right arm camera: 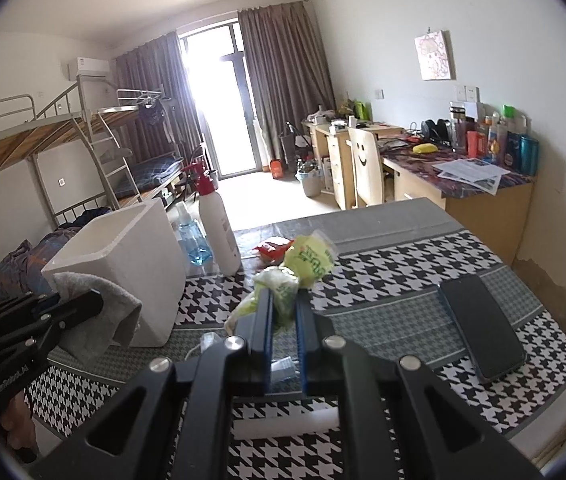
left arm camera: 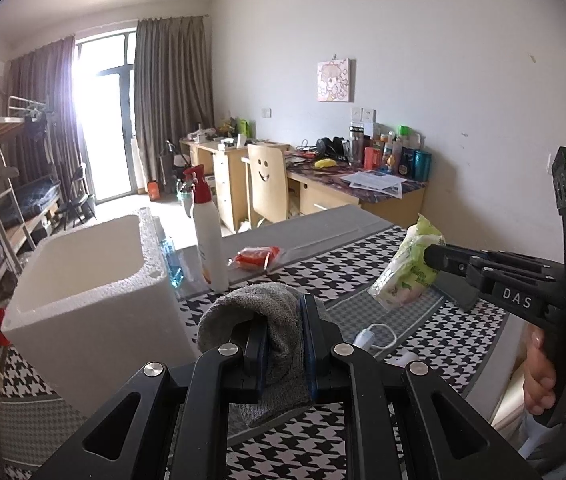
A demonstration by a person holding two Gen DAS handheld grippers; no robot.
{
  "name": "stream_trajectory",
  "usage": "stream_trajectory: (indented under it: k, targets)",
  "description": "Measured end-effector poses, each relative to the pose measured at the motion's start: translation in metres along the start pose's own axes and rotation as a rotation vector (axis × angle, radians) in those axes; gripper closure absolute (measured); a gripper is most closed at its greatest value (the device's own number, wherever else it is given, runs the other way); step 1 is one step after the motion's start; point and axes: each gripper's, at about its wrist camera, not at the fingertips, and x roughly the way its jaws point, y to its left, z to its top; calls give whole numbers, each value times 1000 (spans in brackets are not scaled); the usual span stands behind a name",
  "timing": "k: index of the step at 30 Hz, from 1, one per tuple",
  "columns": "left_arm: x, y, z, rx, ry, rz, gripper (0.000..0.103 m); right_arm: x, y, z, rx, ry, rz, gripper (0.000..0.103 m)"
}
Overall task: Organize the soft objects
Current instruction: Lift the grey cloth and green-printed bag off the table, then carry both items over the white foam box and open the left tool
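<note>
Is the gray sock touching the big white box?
Cannot tell. In the right wrist view the gray sock, held by the left gripper, overlaps the white foam box, but that may just be the sock hanging in front of it.

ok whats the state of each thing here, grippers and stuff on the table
left gripper: shut on grey sock, lifted
right gripper: shut on green tissue pack, lifted
foam box: open-topped
spray bottle: upright
phone: flat, screen dark
red packet: lying on table
</note>
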Motion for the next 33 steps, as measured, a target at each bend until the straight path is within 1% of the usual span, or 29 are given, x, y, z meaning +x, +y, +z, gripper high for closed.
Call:
stream_trajectory:
  k: [12,21,31,33]
  targets:
    - [-2,11,10,-23,-11,1,87,6,10,9,-19,-10,21,90]
    - [-1,21,21,-39,-11,30,87,6,11,18,-20,-32,45,90]
    - [-6,26,36,-34,-42,38,87,11,20,32,-48,-49,59,90]
    - [-8,29,39,-34,-53,48,87,12,23,34,-56,-53,64,90]
